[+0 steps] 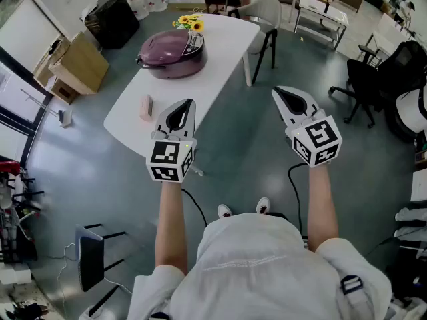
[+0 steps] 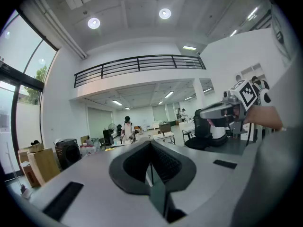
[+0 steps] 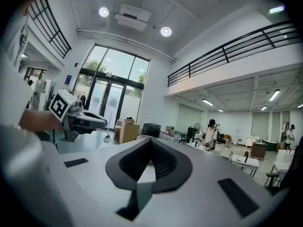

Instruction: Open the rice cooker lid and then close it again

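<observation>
the left tongs (image 1: 181, 112) and right tongs (image 1: 291, 97) are clenched shut on nothing, up in the air. the round purple rice cooker (image 1: 172, 53) sits well ahead on the white tabletop (image 1: 223, 45), lid down. opening looks not started.

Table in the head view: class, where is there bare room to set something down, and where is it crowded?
Bare: the stretch between cooker and pink block, and the table's side toward the chair. Crowded: the far end, where flowers stand close behind the cooker.
</observation>
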### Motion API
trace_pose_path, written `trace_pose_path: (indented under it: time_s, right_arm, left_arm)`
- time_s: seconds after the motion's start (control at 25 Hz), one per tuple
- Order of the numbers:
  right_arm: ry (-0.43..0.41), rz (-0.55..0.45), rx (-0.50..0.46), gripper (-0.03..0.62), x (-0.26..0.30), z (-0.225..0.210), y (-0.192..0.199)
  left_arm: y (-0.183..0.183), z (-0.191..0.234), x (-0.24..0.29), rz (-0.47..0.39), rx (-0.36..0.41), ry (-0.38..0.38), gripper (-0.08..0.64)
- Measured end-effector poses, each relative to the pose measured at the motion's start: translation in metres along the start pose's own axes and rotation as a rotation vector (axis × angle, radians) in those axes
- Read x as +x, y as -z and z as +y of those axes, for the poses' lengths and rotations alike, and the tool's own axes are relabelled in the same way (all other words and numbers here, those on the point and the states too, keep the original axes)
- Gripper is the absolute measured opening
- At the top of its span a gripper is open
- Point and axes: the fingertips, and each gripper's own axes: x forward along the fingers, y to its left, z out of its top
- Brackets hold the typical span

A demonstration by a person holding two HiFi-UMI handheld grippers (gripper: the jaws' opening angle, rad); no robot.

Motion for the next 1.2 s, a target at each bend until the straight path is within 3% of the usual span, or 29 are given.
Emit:
trace_pose_path:
  time_s: [0.32,0.52,0.68,1.0,1.04,1.12,1.2]
  right_arm:
    - [-0.002,0.025,-0.001,0.025,-0.007,0.002,0.012]
    - [-0.026,0.004,0.090,0.024,-0.014,-0.004,0.015]
    - [-0.065,0.008,0.050,0.025,-0.014,-0.004,0.020]
    - [-0.111,-0.025,0.058,0.028,-0.015,-0.018,0.031]
    - [-0.115,-0.027,0.062,0.029,-0.017,-0.022,0.034]
    - [-0.133,-0.036,0.080,0.064,-0.022,-0.030,0.040]
    - [-0.164,-0.049,0.106,0.145,-0.026,-0.036,0.043]
  left_arm:
    - [0.007,-0.012,-0.001,0.021,0.002,0.008,0.014]
    - [0.012,-0.023,-0.003,0.036,-0.006,-0.002,0.014]
    - [0.016,-0.029,-0.006,0.047,-0.010,-0.025,0.014]
    - [0.018,-0.037,-0.006,0.034,-0.033,-0.089,0.022]
    - [0.019,-0.041,-0.004,0.037,-0.035,-0.096,0.043]
    - [0.021,-0.048,0.000,0.039,-0.042,-0.120,0.185]
    - [0.021,-0.053,0.006,0.038,-0.042,-0.147,0.201]
